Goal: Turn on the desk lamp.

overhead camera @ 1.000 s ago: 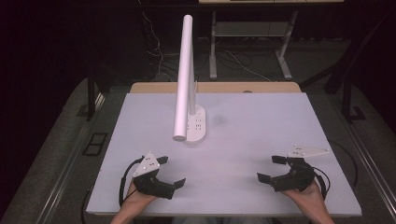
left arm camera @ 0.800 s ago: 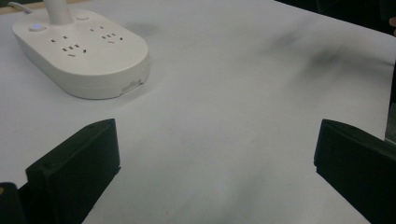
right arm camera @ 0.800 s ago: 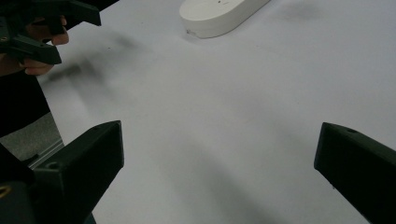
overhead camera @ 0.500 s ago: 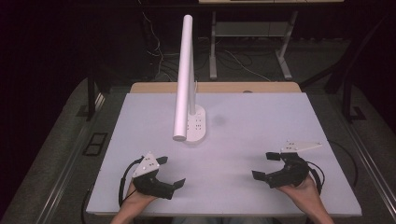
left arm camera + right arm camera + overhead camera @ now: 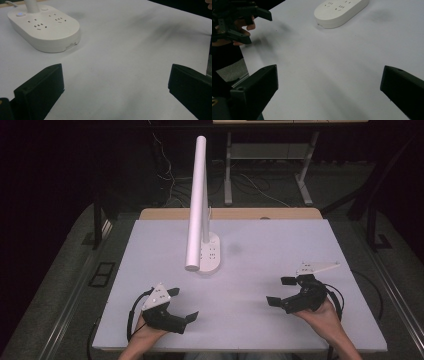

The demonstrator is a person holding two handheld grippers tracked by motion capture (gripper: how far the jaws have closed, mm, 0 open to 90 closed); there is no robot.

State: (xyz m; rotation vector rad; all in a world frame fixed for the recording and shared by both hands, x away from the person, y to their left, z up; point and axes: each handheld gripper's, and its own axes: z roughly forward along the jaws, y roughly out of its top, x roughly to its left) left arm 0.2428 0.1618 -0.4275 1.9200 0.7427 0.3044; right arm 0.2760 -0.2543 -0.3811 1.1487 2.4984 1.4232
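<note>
A white desk lamp stands at the table's middle back, with a long tube head tilted toward me over an oval base that carries sockets. My left gripper rests open at the front left, with nothing between its jaws. My right gripper is held open at the front right, also holding nothing. In the left gripper view, the lamp base lies ahead to the left of the open left gripper. In the right gripper view, the base is far ahead of the open right gripper, and the left gripper sits at the upper left.
The white table top has a wooden strip along its far edge. Dark floor, cables and desk legs lie behind it. A black cable trails from the right gripper near the right edge.
My right gripper has moved a little left and toward the table's middle. The left gripper and the lamp have stayed put.
</note>
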